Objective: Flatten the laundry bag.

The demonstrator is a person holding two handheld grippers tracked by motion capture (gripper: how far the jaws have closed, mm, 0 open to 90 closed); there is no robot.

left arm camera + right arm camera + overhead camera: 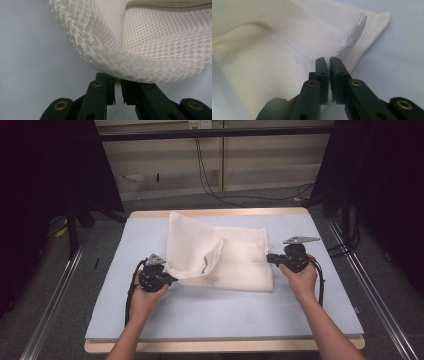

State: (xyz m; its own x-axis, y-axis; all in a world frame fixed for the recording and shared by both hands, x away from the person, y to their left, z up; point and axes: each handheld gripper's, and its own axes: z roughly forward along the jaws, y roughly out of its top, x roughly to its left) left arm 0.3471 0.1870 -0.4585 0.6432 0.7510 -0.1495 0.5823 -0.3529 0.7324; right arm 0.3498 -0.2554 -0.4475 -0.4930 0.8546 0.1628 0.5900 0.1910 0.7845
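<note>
A cream mesh bag (235, 265) lies on the pale blue mat (225, 312), its left part lifted and folded over toward the middle. My left gripper (172, 279) is at the bag's lower left. In the left gripper view its jaws (118, 82) stand nearly together, pinching the curled mesh edge (140, 72). My right gripper (270, 258) is at the bag's right edge. The right gripper view has its jaws (328, 61) pressed together on the mesh (274, 50) just below a raised corner (358, 25) of the bag.
The mat covers a wooden table (220, 212) whose edge shows at the far side and front. Metal rails (55, 295) run along both sides on the carpet. Black cables (210, 180) hang by the back wall. Dark frames stand left and right.
</note>
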